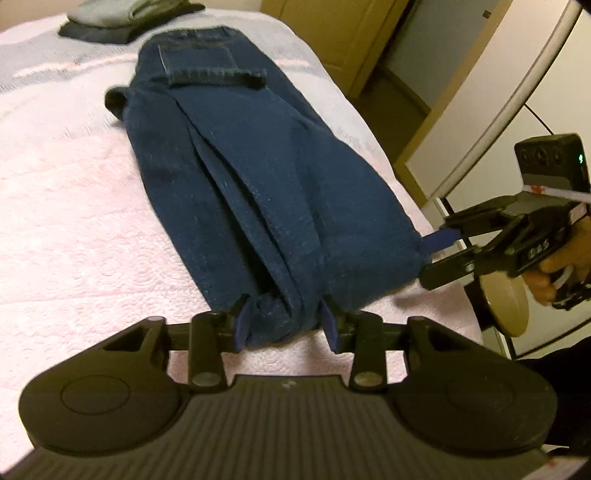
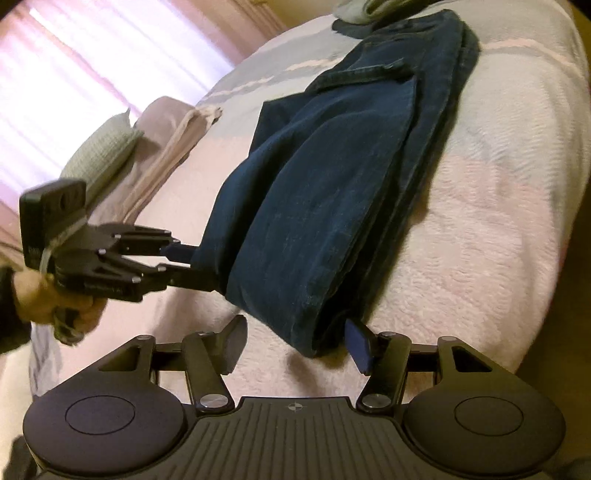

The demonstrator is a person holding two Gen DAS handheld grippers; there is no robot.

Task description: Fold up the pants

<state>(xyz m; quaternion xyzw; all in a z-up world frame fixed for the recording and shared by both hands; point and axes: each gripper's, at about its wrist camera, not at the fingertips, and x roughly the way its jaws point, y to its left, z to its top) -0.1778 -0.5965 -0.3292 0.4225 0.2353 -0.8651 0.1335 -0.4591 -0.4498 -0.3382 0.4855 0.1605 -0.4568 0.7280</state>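
Note:
Dark blue jeans (image 1: 240, 177) lie folded lengthwise on a pale pink bedspread (image 1: 66, 206), waistband and back pocket at the far end. The near end is a thick rounded fold, lifted a little. My left gripper (image 1: 285, 326) is shut on the left part of that fold, with denim filling the gap between its blue pads. In the right wrist view the left gripper (image 2: 181, 260) bites into the jeans (image 2: 332, 192) from the left. My right gripper (image 2: 297, 339) stands open around the right corner of the fold. Only its right pad touches cloth. The right gripper (image 1: 437, 254) also shows in the left wrist view.
A stack of folded clothes (image 1: 110, 18) sits at the far end of the bed. Pillows (image 2: 99, 158) lie along the far left side by a bright curtain. The bed edge runs close to the jeans' right side, with a wardrobe (image 1: 480, 110) beyond. A person's hand (image 1: 546, 273) holds each gripper.

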